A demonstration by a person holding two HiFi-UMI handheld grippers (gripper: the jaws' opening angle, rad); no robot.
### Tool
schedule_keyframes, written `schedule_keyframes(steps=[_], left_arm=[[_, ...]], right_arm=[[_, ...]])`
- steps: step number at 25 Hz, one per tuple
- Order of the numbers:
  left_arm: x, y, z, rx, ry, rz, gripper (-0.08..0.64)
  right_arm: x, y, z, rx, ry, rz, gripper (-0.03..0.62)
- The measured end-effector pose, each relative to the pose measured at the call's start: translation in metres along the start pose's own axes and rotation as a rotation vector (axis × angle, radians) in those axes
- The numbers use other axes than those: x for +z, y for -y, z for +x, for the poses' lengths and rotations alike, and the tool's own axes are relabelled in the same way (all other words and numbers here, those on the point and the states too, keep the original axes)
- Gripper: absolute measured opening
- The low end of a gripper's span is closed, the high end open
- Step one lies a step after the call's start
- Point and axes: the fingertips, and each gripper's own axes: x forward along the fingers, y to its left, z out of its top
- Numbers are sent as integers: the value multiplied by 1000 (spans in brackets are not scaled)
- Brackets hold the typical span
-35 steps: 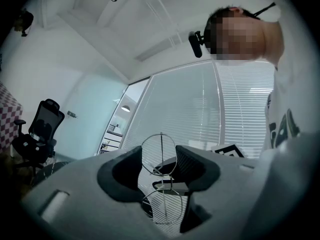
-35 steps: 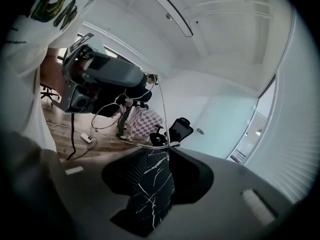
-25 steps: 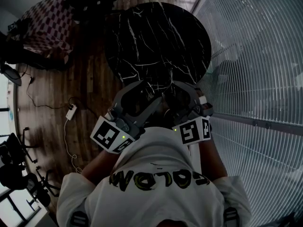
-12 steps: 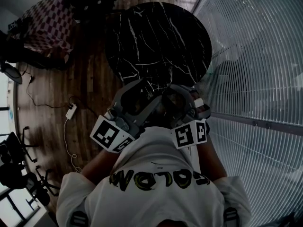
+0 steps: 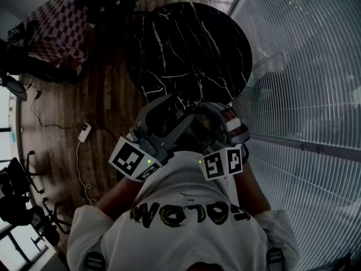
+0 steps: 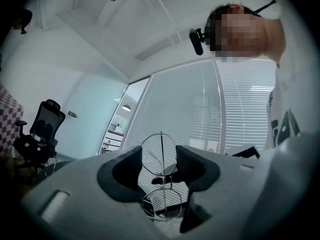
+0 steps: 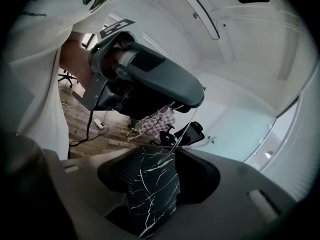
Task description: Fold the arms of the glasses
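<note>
The thin wire glasses (image 6: 161, 154) stand on end between the pads of my left gripper (image 6: 160, 159), which is shut on the frame, one lens rim above the other. Both grippers are held close to the person's chest above the edge of the round black marble table (image 5: 186, 44). In the head view my left gripper (image 5: 179, 110) and right gripper (image 5: 194, 114) meet tip to tip; the glasses are too fine to see there. One glasses arm (image 7: 179, 135) runs down to my right gripper (image 7: 157, 161), whose jaws have just been opening; the arm's tip lies loose between them.
Window blinds (image 5: 304, 66) fill the right side. A checkered table (image 5: 56, 27) stands far left on the wooden floor, with a power strip (image 5: 84, 133) and cable. Office chairs (image 5: 17, 202) are at the lower left; another chair (image 6: 42, 129) shows in the left gripper view.
My right gripper has rolled, and its marker cube has slid a little left and down. The left gripper has stayed where it was.
</note>
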Motion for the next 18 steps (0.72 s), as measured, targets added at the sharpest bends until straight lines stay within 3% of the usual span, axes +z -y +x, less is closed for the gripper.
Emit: schedule_keyframes(steps=[18], left_arm=[[-11,2,6,3,-12,2,216]], right_arm=[[2,-19,-1,14,-7,-125,229]])
